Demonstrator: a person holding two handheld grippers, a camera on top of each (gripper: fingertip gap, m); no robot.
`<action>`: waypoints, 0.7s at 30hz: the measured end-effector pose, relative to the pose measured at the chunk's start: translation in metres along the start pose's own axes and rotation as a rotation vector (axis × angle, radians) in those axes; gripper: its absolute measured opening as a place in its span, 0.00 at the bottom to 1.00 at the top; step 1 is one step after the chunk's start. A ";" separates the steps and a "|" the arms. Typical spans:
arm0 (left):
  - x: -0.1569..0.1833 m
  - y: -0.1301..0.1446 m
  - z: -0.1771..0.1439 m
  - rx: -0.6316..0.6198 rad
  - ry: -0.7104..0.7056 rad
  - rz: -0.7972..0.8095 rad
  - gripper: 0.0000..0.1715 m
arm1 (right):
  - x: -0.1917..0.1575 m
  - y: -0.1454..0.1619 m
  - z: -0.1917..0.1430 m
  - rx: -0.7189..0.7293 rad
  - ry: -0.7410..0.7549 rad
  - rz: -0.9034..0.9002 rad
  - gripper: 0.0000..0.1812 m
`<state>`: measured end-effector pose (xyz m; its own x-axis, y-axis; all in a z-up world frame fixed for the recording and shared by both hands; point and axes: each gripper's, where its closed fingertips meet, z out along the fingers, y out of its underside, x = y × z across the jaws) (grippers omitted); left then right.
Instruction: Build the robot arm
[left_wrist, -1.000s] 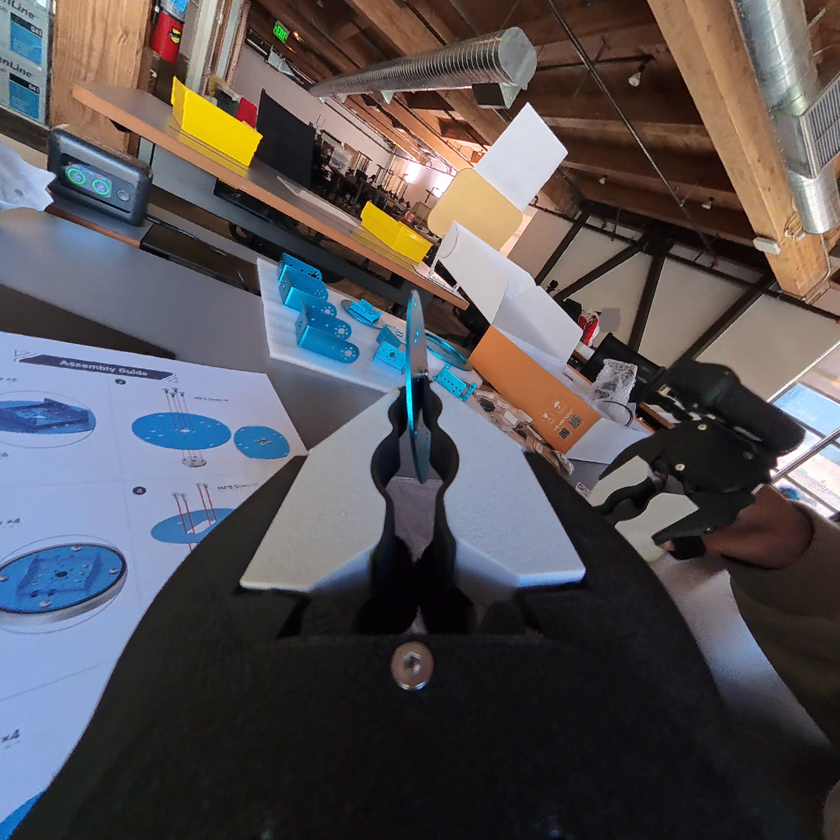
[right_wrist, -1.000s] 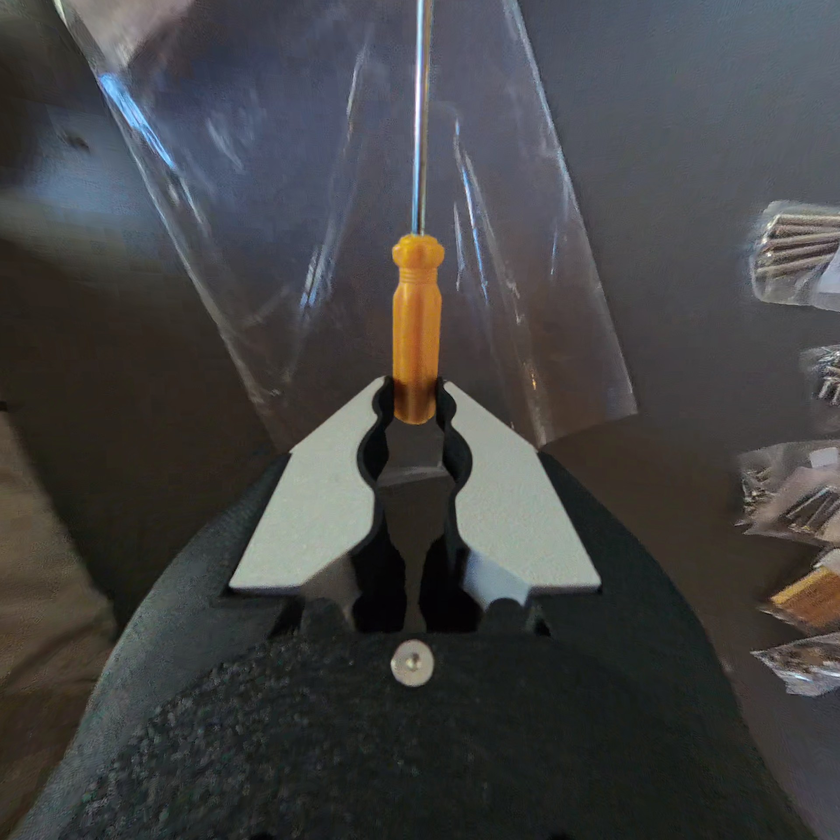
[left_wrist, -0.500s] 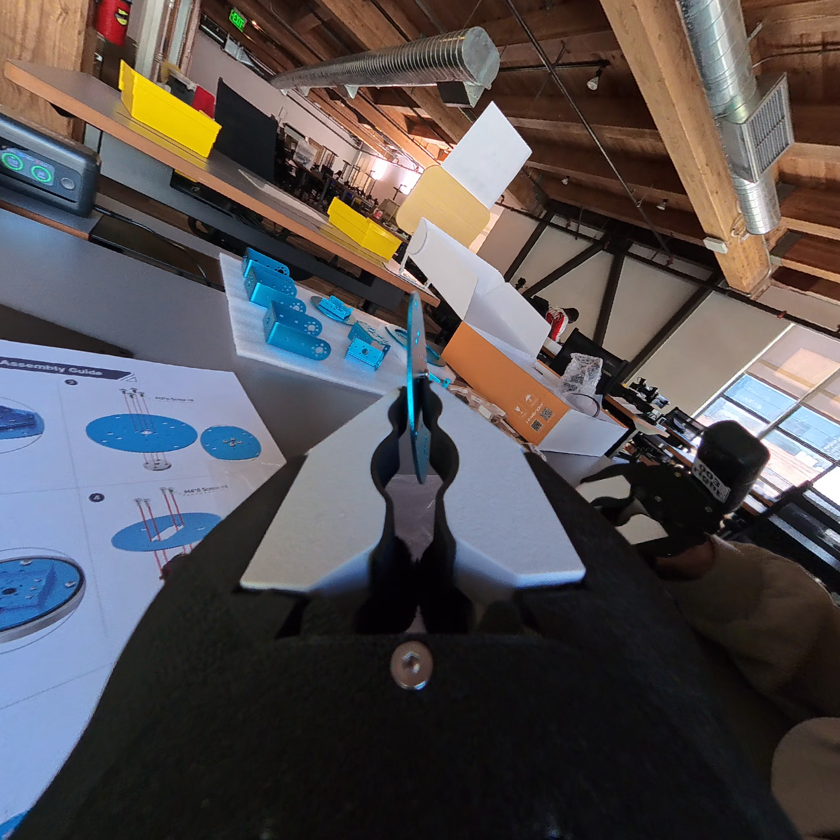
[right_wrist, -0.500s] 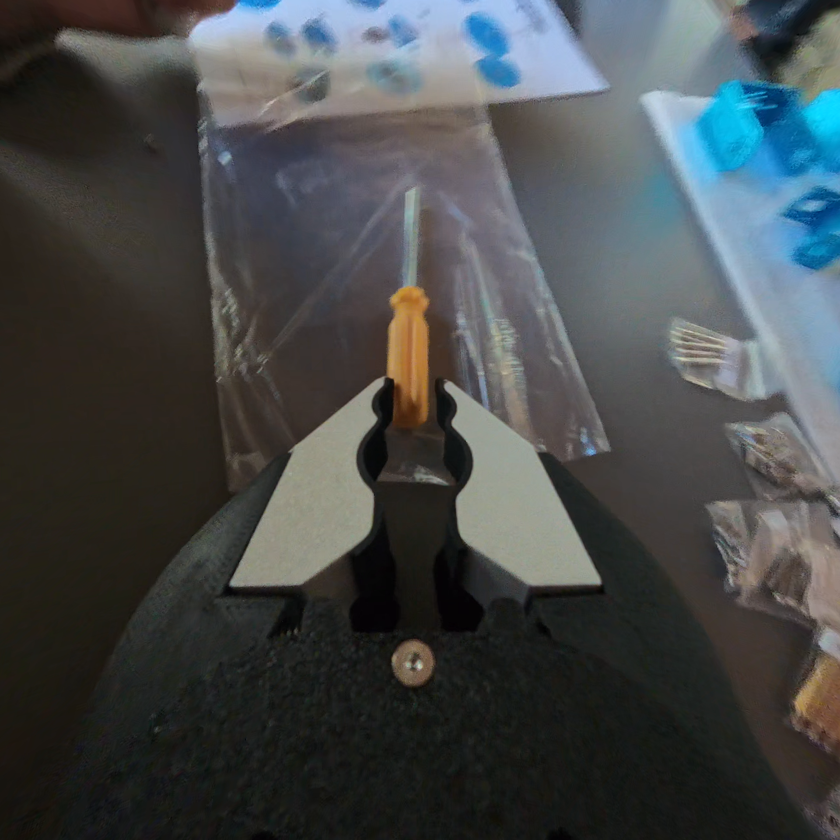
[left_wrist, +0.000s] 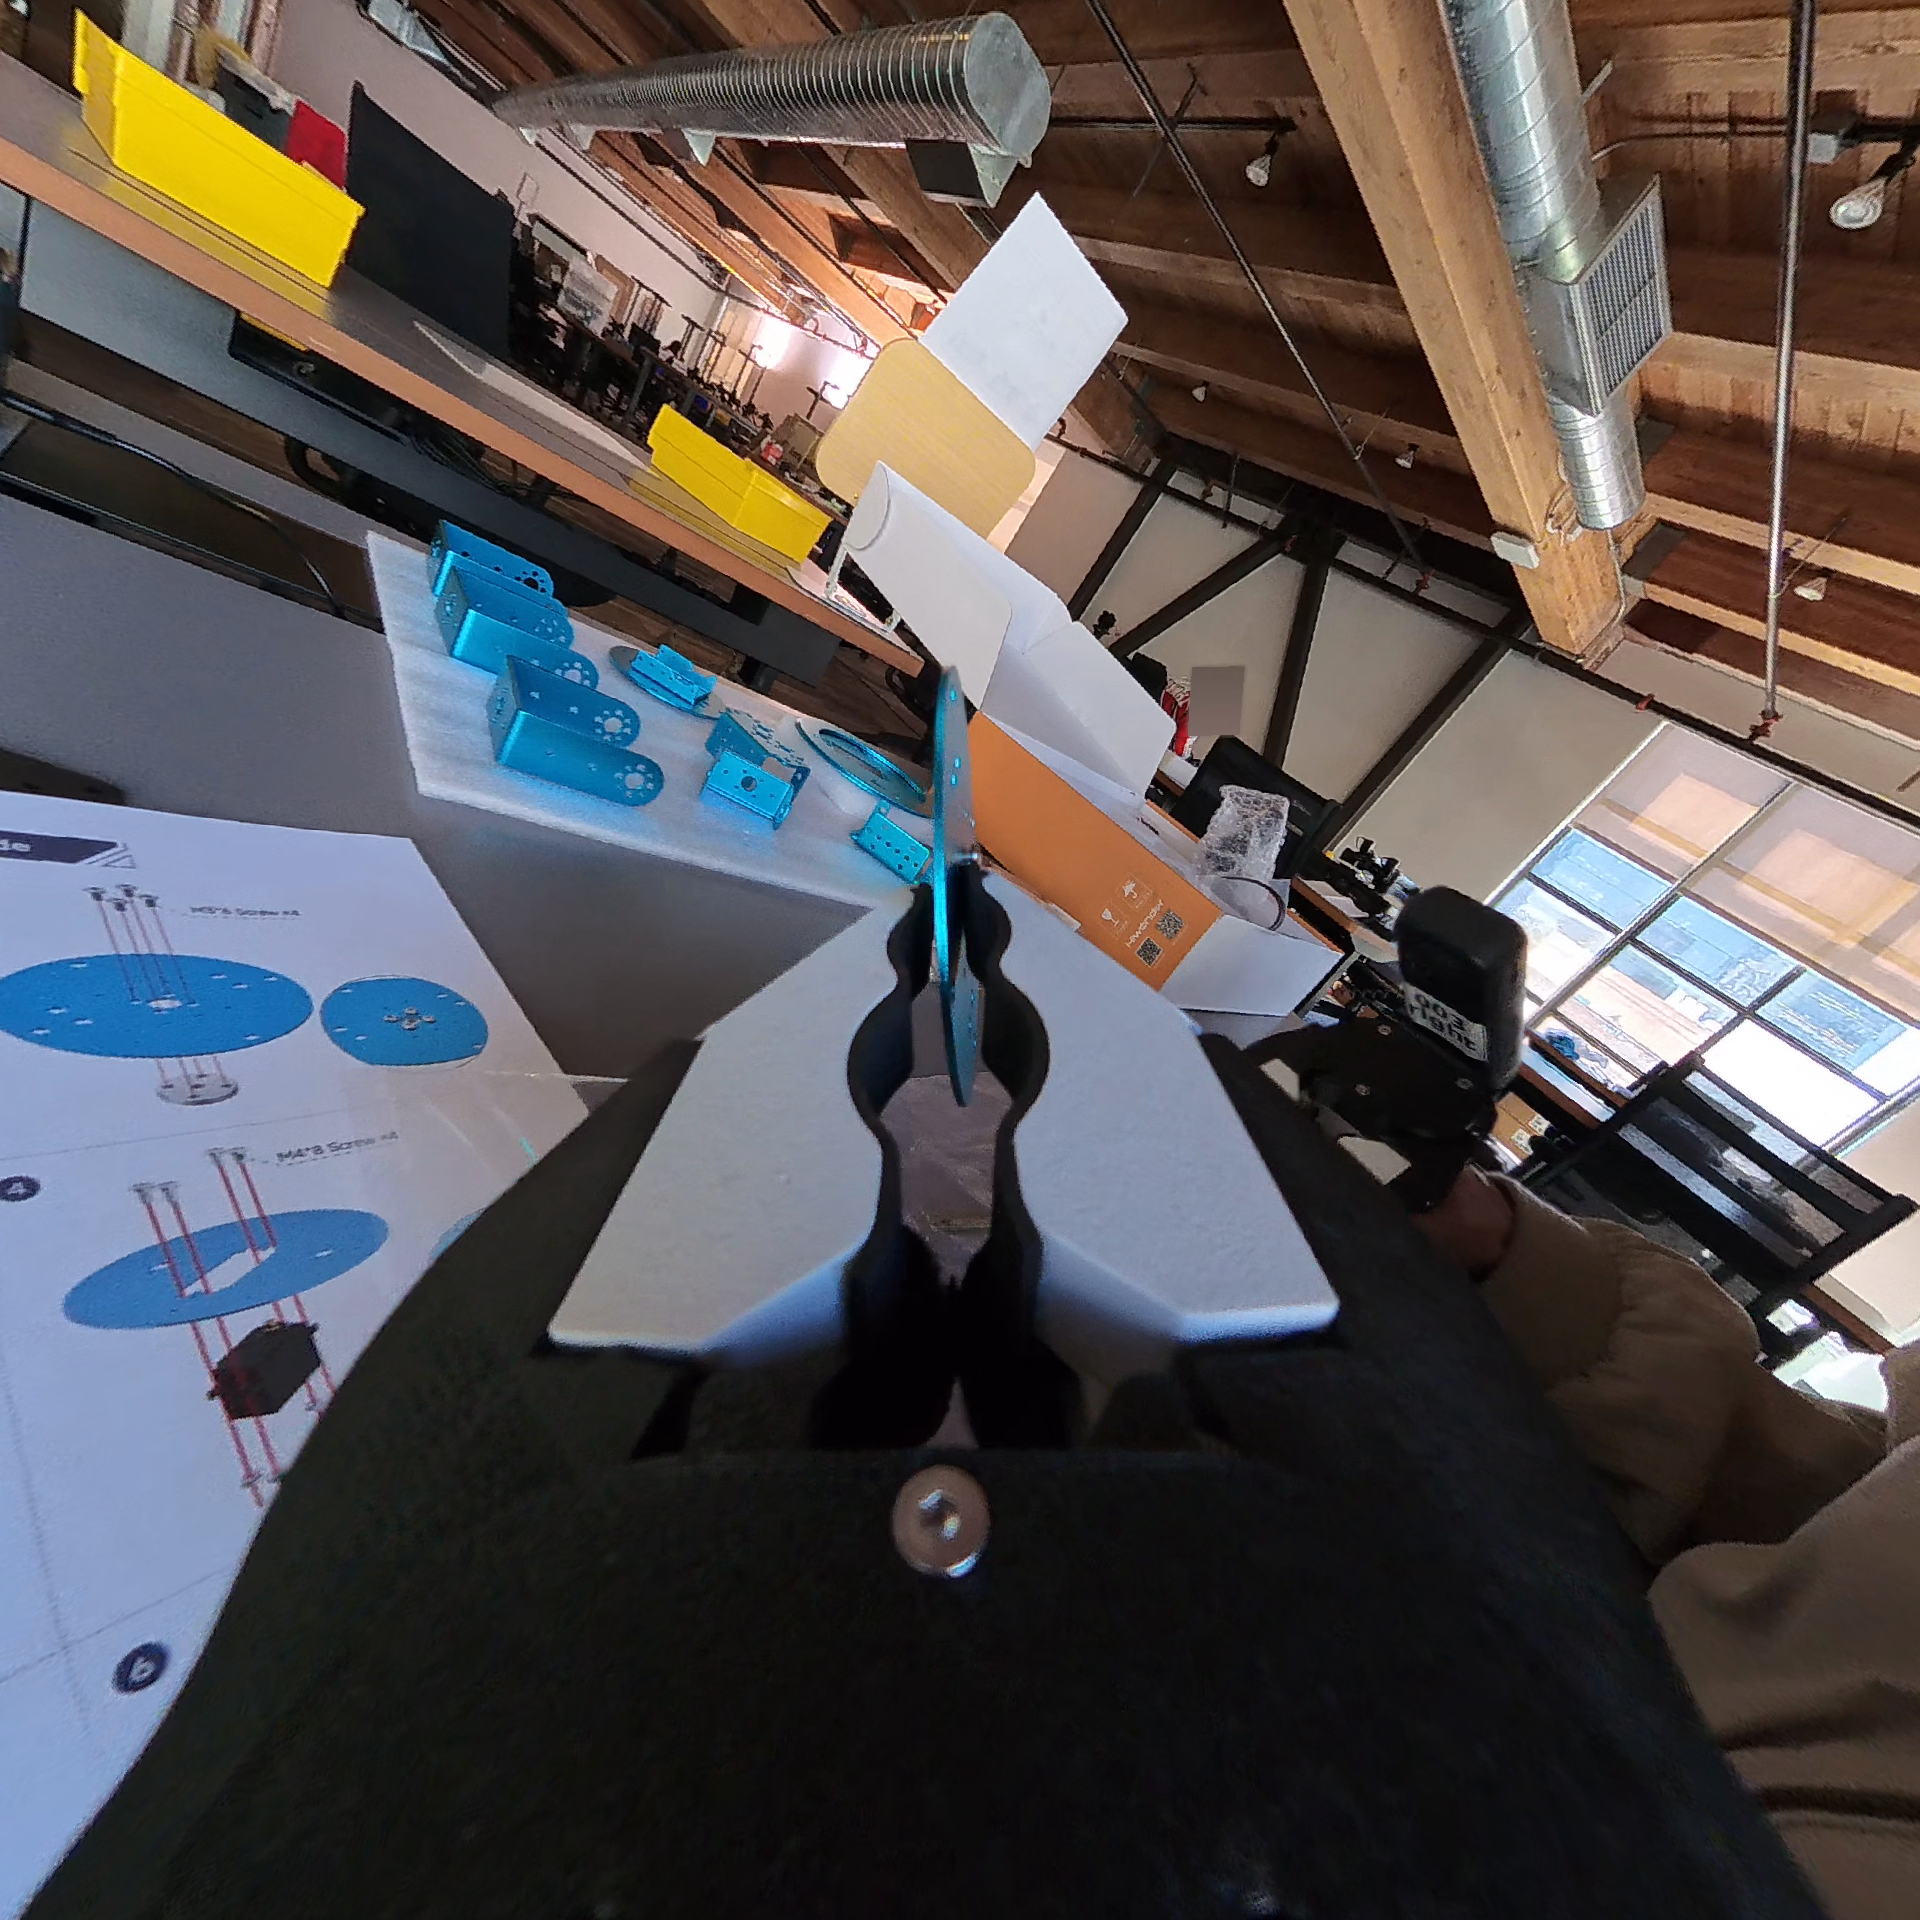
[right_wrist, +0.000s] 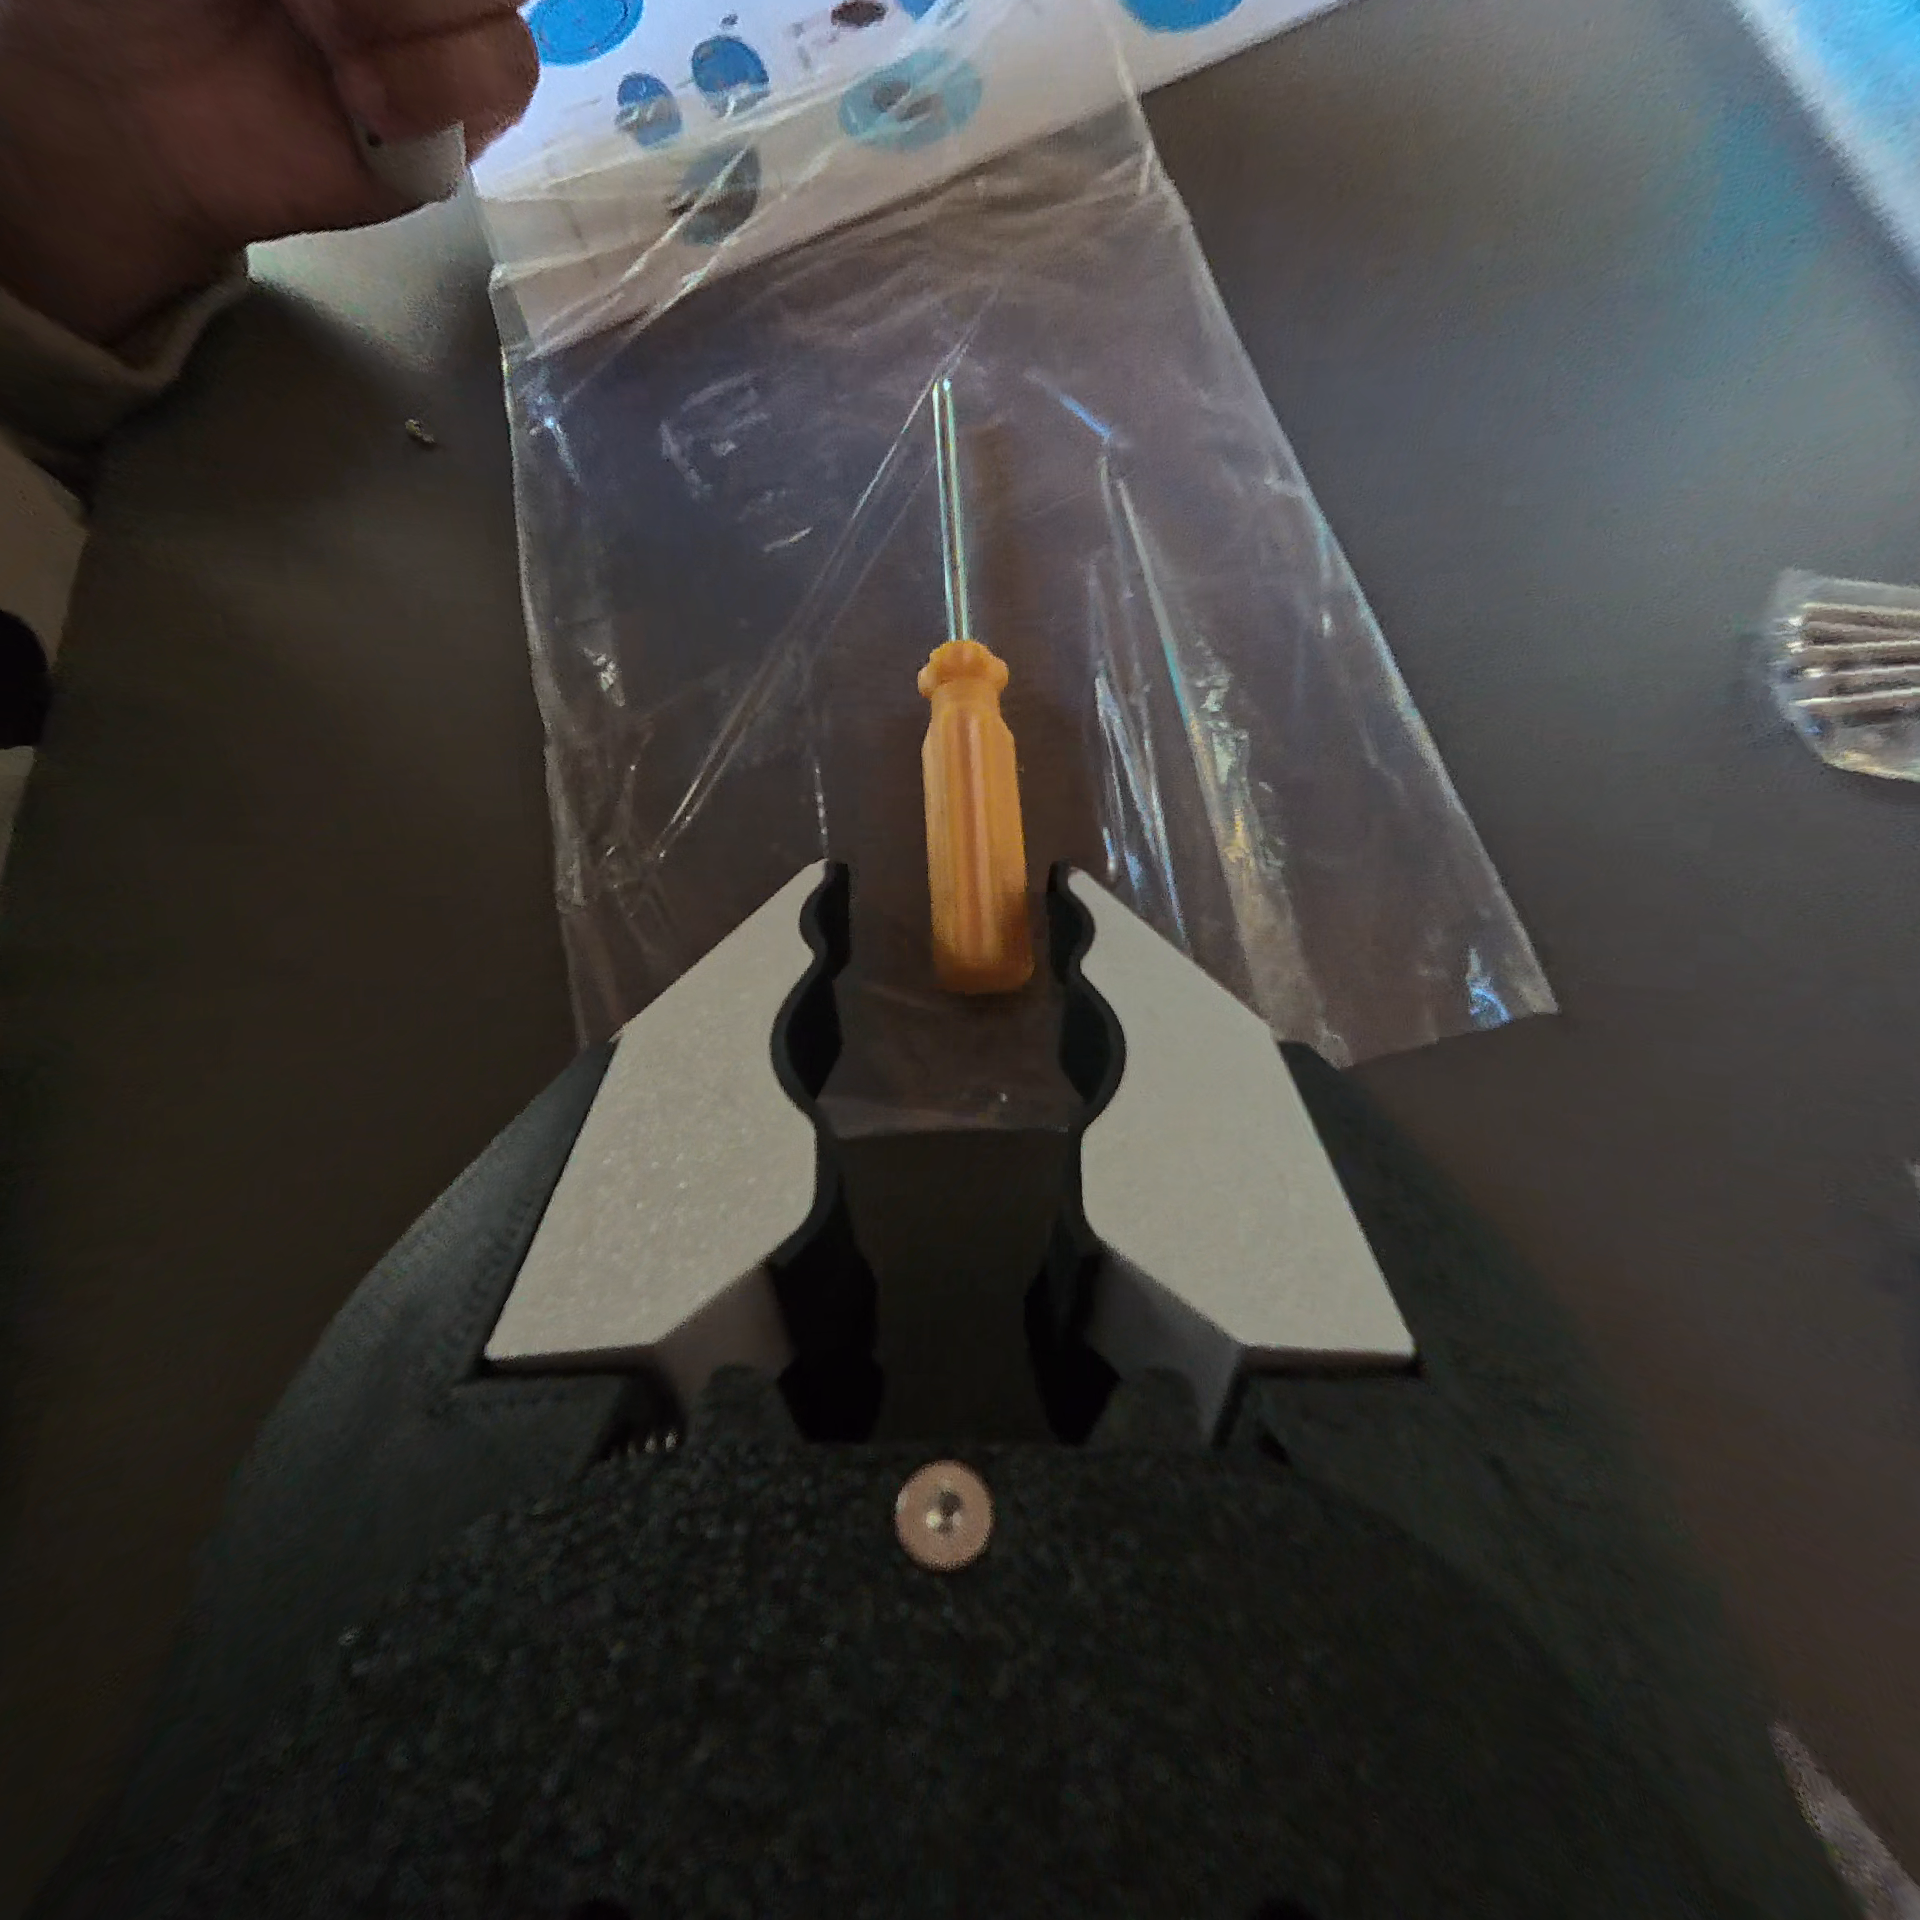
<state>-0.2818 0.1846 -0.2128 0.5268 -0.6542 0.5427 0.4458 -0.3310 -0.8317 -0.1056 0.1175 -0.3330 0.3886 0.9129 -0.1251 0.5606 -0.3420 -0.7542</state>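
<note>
My left gripper (left_wrist: 951, 894) is clamped on a thin blue disc (left_wrist: 954, 821), held edge-on and upright between the tips, above the grey table (left_wrist: 208, 644). Left of it lies a printed sheet (left_wrist: 208, 1039) with blue diagrams. Beyond it a white foam pad (left_wrist: 582, 790) carries blue brackets (left_wrist: 561, 717), and an orange box (left_wrist: 1081, 852) stands just past the pad. My right gripper shows farther off at the right of this view, in a hand with a tan sleeve.

My right gripper (right_wrist: 948, 883) has its jaws apart. A screwdriver (right_wrist: 971, 821) with an orange handle lies between the tips, shaft pointing away, on a clear bag (right_wrist: 1195, 582) spread over the table. The handle sits nearer the right finger (right_wrist: 1195, 1122); the frame is soft, so I cannot tell whether it touches. Small packets of screws (right_wrist: 1849, 686) lie well off to the right. A hand (right_wrist: 208, 114) shows at the top left corner.
</note>
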 end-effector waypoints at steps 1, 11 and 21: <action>0.001 0.001 0.001 -0.003 0.003 -0.002 0.03 | 0.000 -0.004 0.004 0.004 -0.007 0.000 0.21; 0.006 0.008 0.007 -0.042 0.028 -0.003 0.03 | 0.010 -0.014 0.018 -0.023 0.112 -0.166 0.10; -0.004 0.024 0.009 -0.140 -0.105 0.140 0.03 | 0.012 -0.021 0.005 -0.085 0.196 -0.188 0.09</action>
<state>-0.2672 0.1856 -0.2337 0.6527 -0.6281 0.4237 0.2618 -0.3378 -0.9041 -0.1161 0.1366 -0.3216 0.4013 0.9044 0.1447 0.6923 -0.1961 -0.6945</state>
